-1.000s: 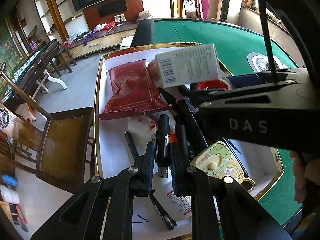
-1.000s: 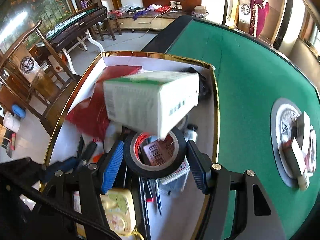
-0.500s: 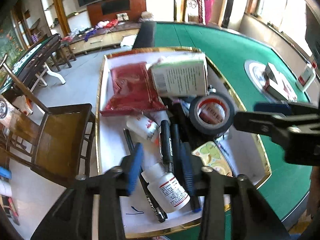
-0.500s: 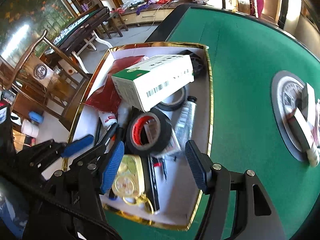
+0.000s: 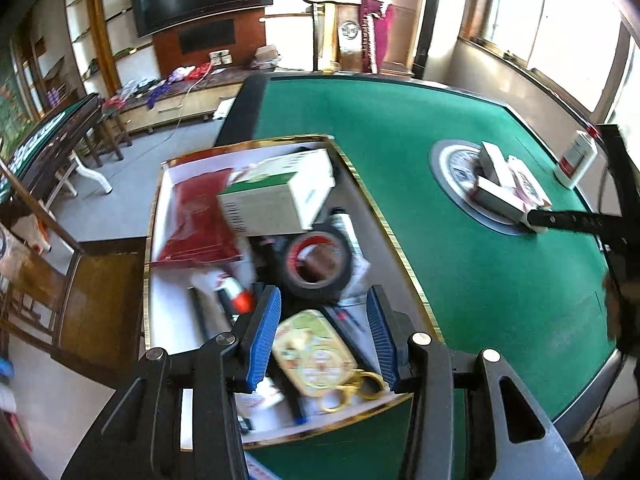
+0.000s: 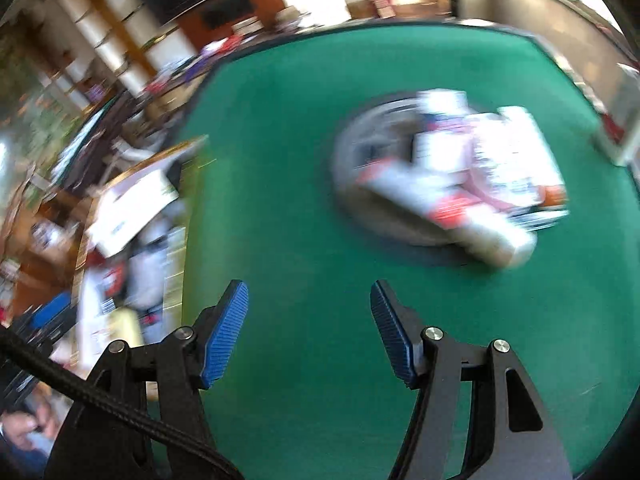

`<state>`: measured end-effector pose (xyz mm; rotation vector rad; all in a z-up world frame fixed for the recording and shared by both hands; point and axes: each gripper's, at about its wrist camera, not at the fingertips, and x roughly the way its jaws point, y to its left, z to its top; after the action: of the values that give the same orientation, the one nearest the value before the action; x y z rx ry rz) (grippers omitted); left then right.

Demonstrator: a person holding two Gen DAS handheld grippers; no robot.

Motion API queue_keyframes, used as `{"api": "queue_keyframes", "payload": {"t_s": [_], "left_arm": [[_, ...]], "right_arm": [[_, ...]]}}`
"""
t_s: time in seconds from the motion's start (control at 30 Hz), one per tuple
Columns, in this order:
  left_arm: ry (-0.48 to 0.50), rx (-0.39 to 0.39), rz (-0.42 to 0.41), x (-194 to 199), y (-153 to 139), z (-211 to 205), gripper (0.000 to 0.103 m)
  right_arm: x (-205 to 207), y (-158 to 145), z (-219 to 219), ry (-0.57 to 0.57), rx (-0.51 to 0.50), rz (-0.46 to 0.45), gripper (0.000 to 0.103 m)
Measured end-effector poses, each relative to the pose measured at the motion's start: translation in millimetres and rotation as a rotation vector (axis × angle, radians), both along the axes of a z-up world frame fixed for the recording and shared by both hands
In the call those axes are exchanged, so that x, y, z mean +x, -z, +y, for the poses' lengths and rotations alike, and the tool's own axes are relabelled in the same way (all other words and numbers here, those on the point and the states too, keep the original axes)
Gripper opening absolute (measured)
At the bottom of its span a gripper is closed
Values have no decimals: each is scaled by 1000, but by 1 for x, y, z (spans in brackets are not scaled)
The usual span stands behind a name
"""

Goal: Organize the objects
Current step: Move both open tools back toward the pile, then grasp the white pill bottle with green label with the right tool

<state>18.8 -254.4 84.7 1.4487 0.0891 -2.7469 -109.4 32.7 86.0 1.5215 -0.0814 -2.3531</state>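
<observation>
A gold-rimmed tray [image 5: 404, 264] crowded with a white box [image 5: 276, 196], black tape roll [image 5: 316, 266] and tin sits under the left gripper [image 5: 324, 328], jaws apart, empty. Rightward, the right gripper [image 6: 310, 324], jaws apart, hangs over green felt [image 6: 280, 208] before blurred cartons [image 6: 480, 160].

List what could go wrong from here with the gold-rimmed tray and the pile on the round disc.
1. The white and green box lies tilted on top of the tape roll in the crowded gold-rimmed tray; adding more could tip it out.
2. The right gripper is open and empty, and its view is blurred; the boxes and tube piled on the round disc may scatter if it arrives carelessly.
3. The white bottle stands upright near the table edge.
</observation>
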Motion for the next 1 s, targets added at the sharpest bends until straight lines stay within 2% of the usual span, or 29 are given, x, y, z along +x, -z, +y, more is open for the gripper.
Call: {"api": "queue_keyframes", "payload": {"t_s": [0.1, 0.2, 0.33, 0.43, 0.5, 0.57, 0.63, 0.73, 0.9, 1.0], "left_arm": [[26, -11, -11, -2, 1, 19, 39], [33, -22, -21, -3, 3, 34, 39], [32, -27, -35, -4, 6, 54, 39], [25, -27, -39, -5, 6, 64, 39], [25, -28, -37, -5, 5, 71, 39], [33, -24, -37, -7, 4, 79, 39], [52, -17, -37, -10, 3, 87, 39], [98, 23, -47, -21, 1, 99, 39], [221, 82, -43, -59, -10, 122, 39], [238, 105, -27, -98, -17, 134, 39]], "right_arm": [[-20, 7, 36, 37, 77, 14, 64], [-37, 14, 57, 18, 123, 20, 64], [-47, 25, 57, -92, 113, -7, 64], [-51, 34, 49, -164, 175, 10, 64], [-54, 40, 45, -215, 189, 6, 57], [-56, 46, 44, -243, 178, -15, 39], [-55, 51, 39, -269, 169, -35, 31], [-41, 53, 29, -297, 174, -44, 31], [-14, 56, 38, -217, 36, -117, 31], [11, 53, 50, -165, -77, -134, 31]]}}
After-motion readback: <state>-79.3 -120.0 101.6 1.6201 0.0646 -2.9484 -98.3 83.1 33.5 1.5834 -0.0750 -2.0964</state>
